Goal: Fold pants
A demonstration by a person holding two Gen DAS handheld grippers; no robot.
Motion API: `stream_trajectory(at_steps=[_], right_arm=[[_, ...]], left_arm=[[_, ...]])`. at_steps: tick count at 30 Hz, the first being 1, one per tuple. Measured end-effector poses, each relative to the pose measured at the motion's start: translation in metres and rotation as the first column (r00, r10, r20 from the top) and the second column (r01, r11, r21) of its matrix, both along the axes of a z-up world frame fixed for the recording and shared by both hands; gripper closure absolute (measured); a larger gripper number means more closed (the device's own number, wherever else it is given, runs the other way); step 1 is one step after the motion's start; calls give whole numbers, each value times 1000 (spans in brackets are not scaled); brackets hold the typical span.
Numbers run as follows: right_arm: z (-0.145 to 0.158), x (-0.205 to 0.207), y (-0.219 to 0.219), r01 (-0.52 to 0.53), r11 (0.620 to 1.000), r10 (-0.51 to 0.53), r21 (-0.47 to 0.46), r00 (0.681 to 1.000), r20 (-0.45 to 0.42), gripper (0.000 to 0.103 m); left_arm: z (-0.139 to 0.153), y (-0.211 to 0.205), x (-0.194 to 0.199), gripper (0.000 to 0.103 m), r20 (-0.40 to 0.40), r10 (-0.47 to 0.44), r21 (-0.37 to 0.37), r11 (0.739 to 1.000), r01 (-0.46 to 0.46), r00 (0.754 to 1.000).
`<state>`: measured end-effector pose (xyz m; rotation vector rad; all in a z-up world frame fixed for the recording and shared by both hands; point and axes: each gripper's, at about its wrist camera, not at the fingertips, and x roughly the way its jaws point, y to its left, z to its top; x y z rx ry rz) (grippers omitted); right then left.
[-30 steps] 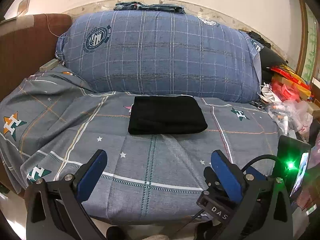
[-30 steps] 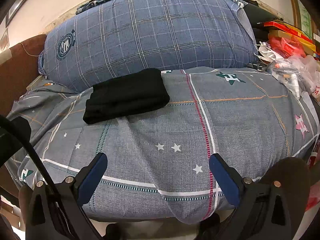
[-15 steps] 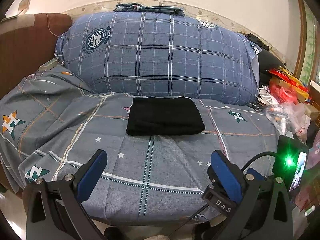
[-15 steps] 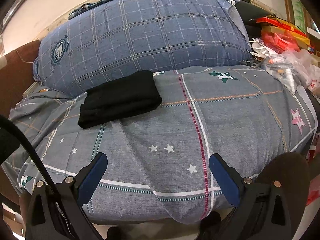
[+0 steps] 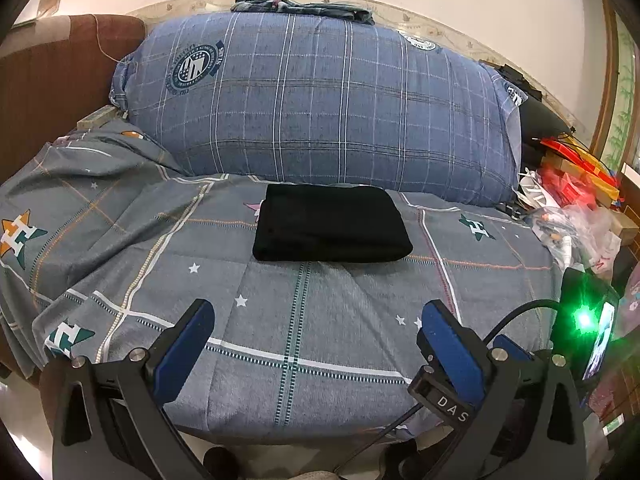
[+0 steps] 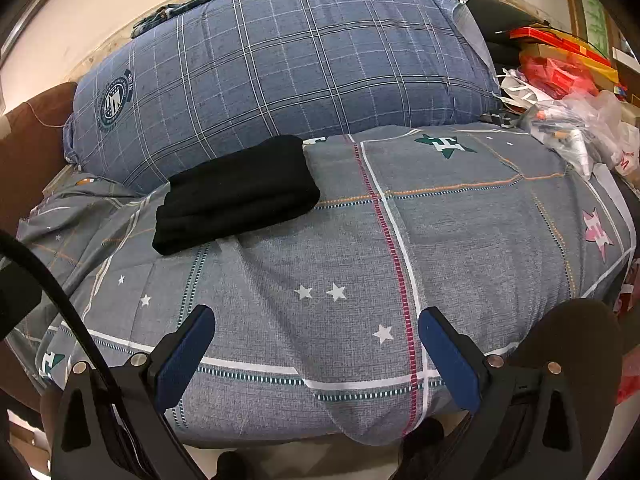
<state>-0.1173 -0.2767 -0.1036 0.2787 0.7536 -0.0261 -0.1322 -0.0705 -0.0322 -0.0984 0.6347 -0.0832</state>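
Note:
The black pants [image 5: 330, 222] lie folded into a neat rectangle on the grey patterned bedspread [image 5: 304, 328], just in front of the big blue plaid pillow [image 5: 320, 104]. They also show in the right wrist view [image 6: 236, 194], left of centre. My left gripper [image 5: 318, 326] is open and empty, held back near the bed's front edge. My right gripper [image 6: 316, 332] is open and empty too, also near the front edge, to the right of the pants.
A brown headboard [image 5: 52, 92] stands at the left. Plastic bags and red boxes [image 6: 568, 92] crowd the right side of the bed. Folded clothes [image 5: 300, 4] lie on top of the pillow. The right gripper's body with a green light [image 5: 584, 320] is beside my left gripper.
Both grippers have drawn back and shifted slightly, so the pants sit a little farther off. The pants have not moved. Both grippers stay open.

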Motion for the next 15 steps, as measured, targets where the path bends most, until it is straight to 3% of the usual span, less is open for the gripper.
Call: stream_trajectory(at_steps=[15], right_arm=[[-3,2,0,-5,1000,5,4,1000,-8,0]], left_arm=[[-6,-1,3,0,-27,8,-6,1000,-8,1000]])
